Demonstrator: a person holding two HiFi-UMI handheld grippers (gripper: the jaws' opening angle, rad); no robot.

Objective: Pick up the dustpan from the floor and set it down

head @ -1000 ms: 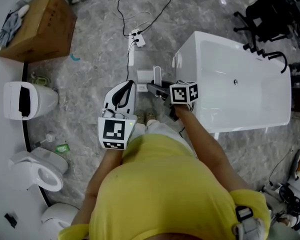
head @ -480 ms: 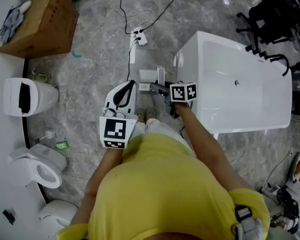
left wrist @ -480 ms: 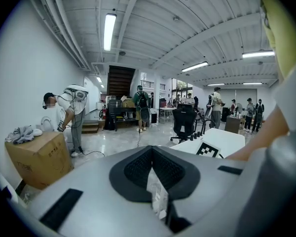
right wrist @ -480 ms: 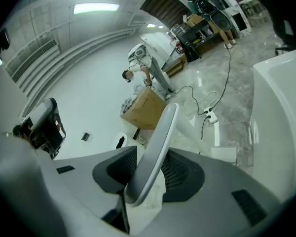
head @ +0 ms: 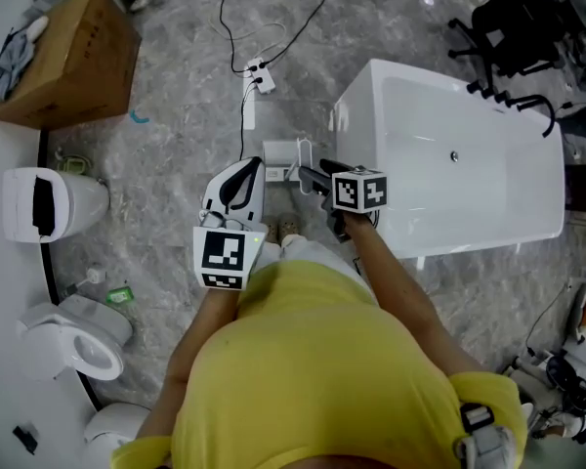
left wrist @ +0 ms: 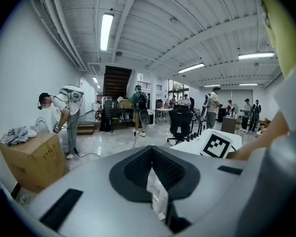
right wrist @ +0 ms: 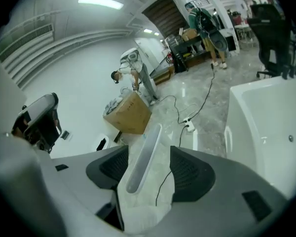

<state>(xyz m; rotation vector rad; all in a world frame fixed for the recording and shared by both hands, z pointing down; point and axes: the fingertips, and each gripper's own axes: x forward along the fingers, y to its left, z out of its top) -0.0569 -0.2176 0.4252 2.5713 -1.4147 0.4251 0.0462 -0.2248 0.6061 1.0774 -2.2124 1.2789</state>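
Left gripper (left wrist: 152,157): jaws together, nothing held; right gripper (right wrist: 153,174): jaws have just been opening, now wide apart, the dustpan (head: 283,152) handle between the pads, unclamped; dustpan on floor just beside the bathtub (head: 352,115).

Grey marbled floor (head: 176,106) with cardboard box (head: 68,62), power strip (head: 262,74), bathtub (head: 449,164), toilet (head: 78,335), dustpan (head: 279,151)

Bathtub (head: 469,164) close on the right, power strip (head: 258,76) on the floor (head: 166,154) ahead, open room leftward
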